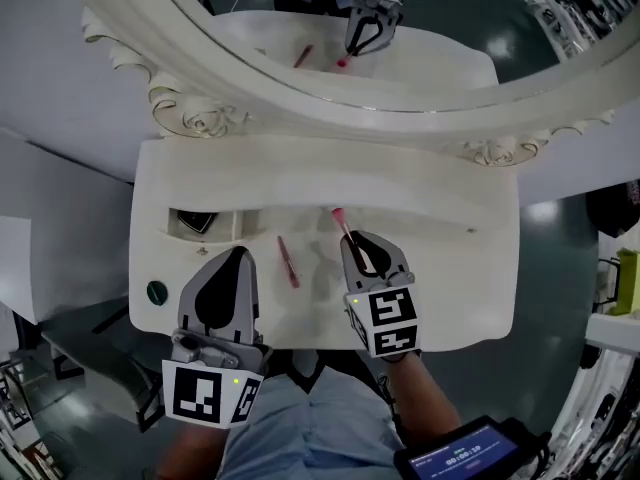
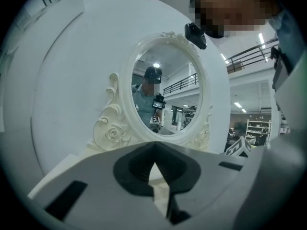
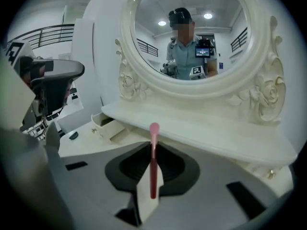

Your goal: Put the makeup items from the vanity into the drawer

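- One small drawer (image 1: 228, 226) stands pulled open at the left of the white tabletop (image 1: 450, 268) in the head view; a dark thing (image 1: 196, 222) lies in it, and I cannot tell what it is. The right gripper (image 1: 350, 244) reaches forward over the middle of the tabletop, its fingers closed on a slim pink stick (image 1: 339, 222) whose rounded tip points toward the mirror (image 1: 330, 98). The left gripper (image 1: 238, 256) hovers nearer the front edge, fingers together. A red pencil (image 1: 288, 262) lies flat on the tabletop between the two grippers.
- Left gripper view: the left gripper (image 2: 153, 163) faces the oval mirror (image 2: 128, 80), its fingers shut tip to tip with nothing between them.
- Right gripper view: the right gripper (image 3: 152, 147) pinches the pink stick (image 3: 153, 171) along the line of its fingers. The stick's darker shaft is clamped, and its paler rounded head stands clear beyond the fingertips. The open drawer (image 3: 109, 124) shows off to the left, its inside hidden from here.
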Action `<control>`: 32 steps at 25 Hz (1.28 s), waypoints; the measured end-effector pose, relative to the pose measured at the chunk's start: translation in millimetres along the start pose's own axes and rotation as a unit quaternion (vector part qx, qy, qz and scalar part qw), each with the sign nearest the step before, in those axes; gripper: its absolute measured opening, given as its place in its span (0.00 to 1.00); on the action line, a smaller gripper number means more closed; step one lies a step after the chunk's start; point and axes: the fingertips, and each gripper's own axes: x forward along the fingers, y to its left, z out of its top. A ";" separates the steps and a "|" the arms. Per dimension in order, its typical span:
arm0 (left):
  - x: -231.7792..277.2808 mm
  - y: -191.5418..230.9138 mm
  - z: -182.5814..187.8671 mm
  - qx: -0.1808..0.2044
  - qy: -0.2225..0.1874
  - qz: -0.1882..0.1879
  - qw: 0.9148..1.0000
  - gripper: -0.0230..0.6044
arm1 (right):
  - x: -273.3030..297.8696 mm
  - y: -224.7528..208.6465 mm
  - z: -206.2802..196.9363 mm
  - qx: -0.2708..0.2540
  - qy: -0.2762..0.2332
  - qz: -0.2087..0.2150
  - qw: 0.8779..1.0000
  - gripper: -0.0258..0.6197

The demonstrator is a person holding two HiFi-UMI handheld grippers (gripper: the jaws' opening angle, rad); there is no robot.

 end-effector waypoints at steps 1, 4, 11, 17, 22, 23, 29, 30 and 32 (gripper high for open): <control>-3.7 6.7 3.8 0.000 -0.005 0.009 1.000 0.03 | 2.9 7.0 10.1 -0.008 -0.007 0.008 1.000 0.10; -16.8 32.1 13.4 -0.001 -0.018 0.036 0.999 0.03 | 13.7 34.7 36.9 -0.033 -0.022 0.035 0.999 0.10; -49.3 99.2 21.7 -0.013 -0.038 0.112 0.993 0.03 | 49.6 114.1 80.5 -0.092 -0.039 0.116 0.988 0.10; -73.4 152.6 14.1 -0.031 -0.037 0.169 0.984 0.03 | 79.8 184.5 87.5 -0.175 -0.033 0.196 0.964 0.10; -90.4 188.3 3.1 -0.050 -0.034 0.201 0.978 0.03 | 102.0 223.4 80.5 -0.217 -0.012 0.230 0.949 0.10; -92.8 193.8 0.8 -0.054 -0.032 0.205 0.977 0.03 | 105.8 227.5 79.3 -0.224 -0.007 0.231 0.947 0.10; -100.3 211.9 -8.3 -0.067 -0.027 0.215 0.974 0.03 | 121.1 235.3 74.9 -0.245 0.015 0.224 0.943 0.11; -100.6 213.3 -8.8 -0.068 -0.027 0.215 0.974 0.03 | 123.0 235.6 74.4 -0.245 0.018 0.224 0.943 0.13; -101.1 214.8 -9.1 -0.069 -0.027 0.215 0.974 0.03 | 125.5 236.5 73.5 -0.239 0.023 0.225 0.944 0.25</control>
